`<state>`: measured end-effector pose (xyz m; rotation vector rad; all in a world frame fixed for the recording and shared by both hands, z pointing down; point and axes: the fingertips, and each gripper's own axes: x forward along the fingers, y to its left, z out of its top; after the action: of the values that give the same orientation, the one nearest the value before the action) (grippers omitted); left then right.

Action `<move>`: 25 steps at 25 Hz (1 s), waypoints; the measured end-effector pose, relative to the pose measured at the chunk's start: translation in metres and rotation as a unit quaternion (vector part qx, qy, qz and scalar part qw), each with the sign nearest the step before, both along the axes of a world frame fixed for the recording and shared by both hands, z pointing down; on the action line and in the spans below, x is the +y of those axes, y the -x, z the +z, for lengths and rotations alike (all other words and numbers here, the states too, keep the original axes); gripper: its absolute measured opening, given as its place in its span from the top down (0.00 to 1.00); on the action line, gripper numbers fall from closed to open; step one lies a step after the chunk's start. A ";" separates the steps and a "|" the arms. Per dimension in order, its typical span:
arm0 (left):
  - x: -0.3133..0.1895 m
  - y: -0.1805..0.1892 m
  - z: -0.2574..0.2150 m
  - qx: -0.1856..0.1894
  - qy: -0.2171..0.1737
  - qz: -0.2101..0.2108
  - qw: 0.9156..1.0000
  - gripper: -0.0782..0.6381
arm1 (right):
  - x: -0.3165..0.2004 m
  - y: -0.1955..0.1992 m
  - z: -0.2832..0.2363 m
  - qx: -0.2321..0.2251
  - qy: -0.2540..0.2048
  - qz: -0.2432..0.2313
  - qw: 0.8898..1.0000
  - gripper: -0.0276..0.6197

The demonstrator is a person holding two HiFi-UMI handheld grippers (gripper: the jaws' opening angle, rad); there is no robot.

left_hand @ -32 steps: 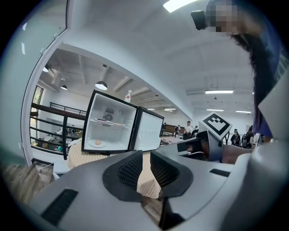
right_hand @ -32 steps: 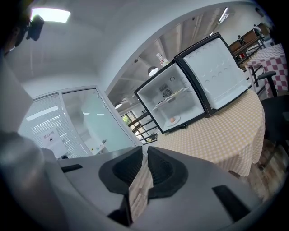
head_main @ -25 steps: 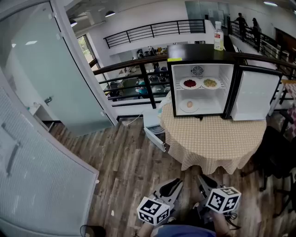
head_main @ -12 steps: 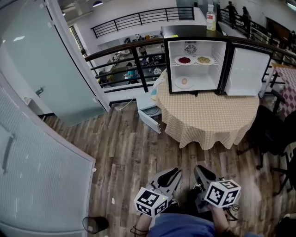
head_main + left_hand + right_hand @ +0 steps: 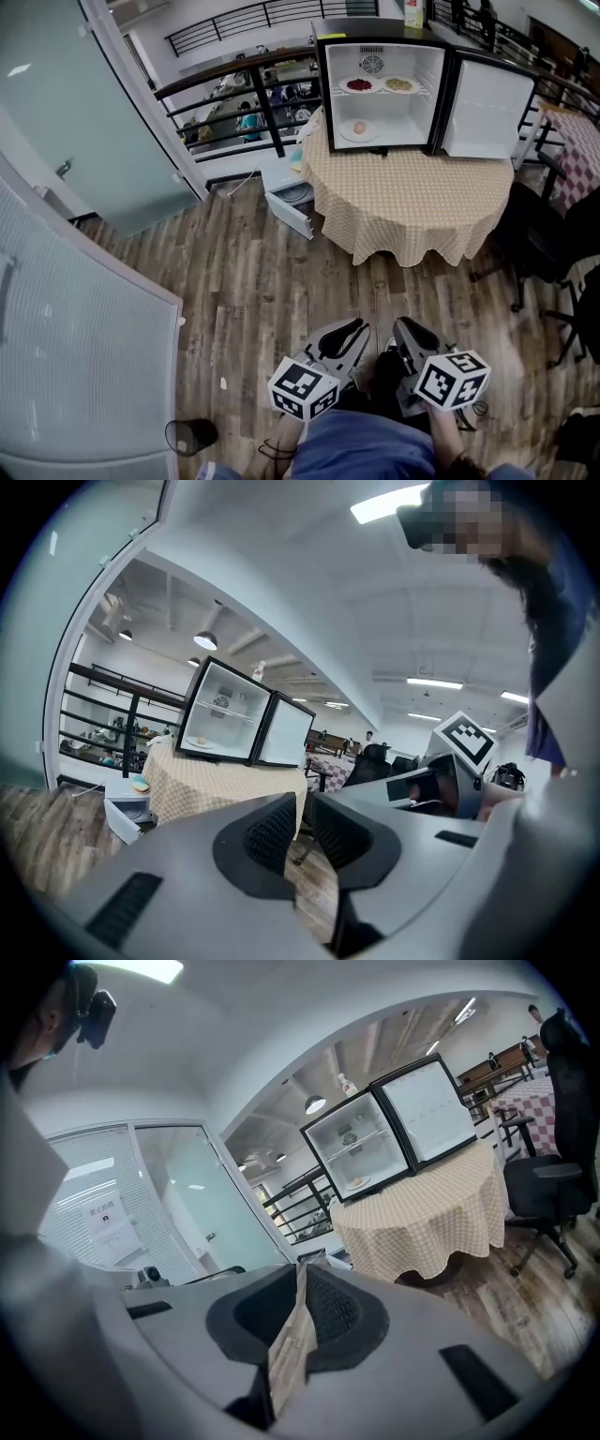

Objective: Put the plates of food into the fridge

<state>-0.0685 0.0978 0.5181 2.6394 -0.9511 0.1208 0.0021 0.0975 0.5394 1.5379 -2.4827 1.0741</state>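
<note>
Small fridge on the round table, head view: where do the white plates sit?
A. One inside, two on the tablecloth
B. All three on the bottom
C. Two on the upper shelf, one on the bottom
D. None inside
C: the open black-framed white fridge holds a white plate with red food and a white plate with yellowish food on its upper shelf, with a third white plate below.
</note>
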 end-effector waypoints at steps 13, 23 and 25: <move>-0.001 0.000 0.003 -0.008 0.000 -0.003 1.000 0.80 | -0.006 0.000 -0.004 0.026 -0.011 -0.009 1.000 0.91; -0.013 -0.011 0.003 -0.009 0.000 0.005 1.000 0.80 | -0.017 -0.041 -0.008 0.031 -0.020 0.038 0.999 0.91; -0.017 -0.016 0.005 -0.010 -0.001 0.007 1.000 0.80 | -0.022 -0.050 -0.006 0.032 -0.023 0.044 0.998 0.91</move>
<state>-0.0528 0.0806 0.5235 2.6512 -0.9407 0.1488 0.0524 0.0759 0.5330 1.6802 -2.4366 0.9690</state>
